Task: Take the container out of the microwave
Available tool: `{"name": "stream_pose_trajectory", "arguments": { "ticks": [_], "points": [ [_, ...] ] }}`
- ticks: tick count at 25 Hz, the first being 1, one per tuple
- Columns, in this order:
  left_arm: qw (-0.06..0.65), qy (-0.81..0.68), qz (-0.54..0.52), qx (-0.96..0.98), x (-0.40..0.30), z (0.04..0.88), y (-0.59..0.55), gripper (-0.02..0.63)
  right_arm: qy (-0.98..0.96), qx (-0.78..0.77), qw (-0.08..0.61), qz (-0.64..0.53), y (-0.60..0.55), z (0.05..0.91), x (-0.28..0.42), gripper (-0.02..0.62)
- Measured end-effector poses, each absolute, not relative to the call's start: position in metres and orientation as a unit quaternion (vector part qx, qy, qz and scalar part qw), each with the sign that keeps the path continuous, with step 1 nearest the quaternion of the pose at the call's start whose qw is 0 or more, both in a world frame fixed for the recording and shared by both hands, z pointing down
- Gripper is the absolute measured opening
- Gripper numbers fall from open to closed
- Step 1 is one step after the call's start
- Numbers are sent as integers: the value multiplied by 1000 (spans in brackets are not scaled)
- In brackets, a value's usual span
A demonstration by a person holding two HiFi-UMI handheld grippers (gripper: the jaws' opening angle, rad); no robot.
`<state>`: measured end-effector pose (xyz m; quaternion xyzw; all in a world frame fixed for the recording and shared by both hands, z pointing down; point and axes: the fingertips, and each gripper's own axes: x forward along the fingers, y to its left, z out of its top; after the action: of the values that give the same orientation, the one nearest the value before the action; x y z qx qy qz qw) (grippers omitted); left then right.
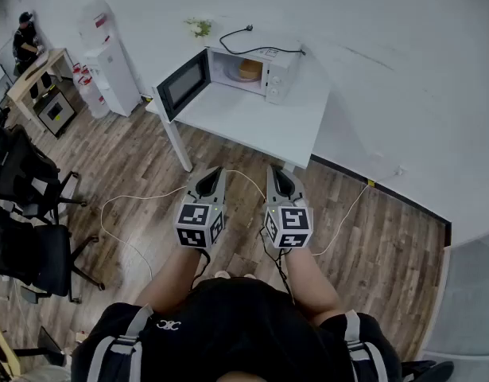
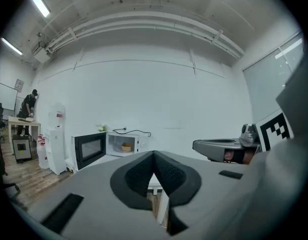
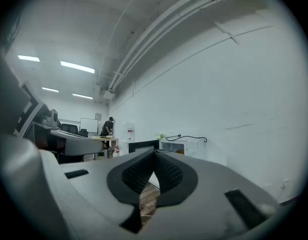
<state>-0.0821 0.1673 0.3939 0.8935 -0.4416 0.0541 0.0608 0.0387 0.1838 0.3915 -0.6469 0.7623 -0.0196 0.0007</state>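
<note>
While your left tool (image 1: 207, 177) and right tool (image 1: 281, 177) are clenched on nothing, the container (image 1: 249, 69), seemingly a tan bowl, sits inside the microwave (image 1: 277, 76) at twelve o'clock; reach in unopened and you could shove it back or clip the door (image 1: 184, 83).

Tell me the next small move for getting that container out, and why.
Probably step toward the table: the microwave door already stands open with the container inside, but the left hand-held gripper and right hand-held gripper are shut and far short of it.

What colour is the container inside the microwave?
The container is tan-brown; the head view shows it best.
</note>
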Motion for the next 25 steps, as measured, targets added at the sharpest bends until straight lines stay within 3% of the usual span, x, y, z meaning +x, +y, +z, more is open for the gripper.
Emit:
{"name": "stream_pose_trajectory", "arguments": {
  "ticks": [25],
  "points": [
    [62, -432, 41, 899, -145, 406, 103, 12, 758, -652, -4, -10, 118, 400, -26, 5]
  ]
}}
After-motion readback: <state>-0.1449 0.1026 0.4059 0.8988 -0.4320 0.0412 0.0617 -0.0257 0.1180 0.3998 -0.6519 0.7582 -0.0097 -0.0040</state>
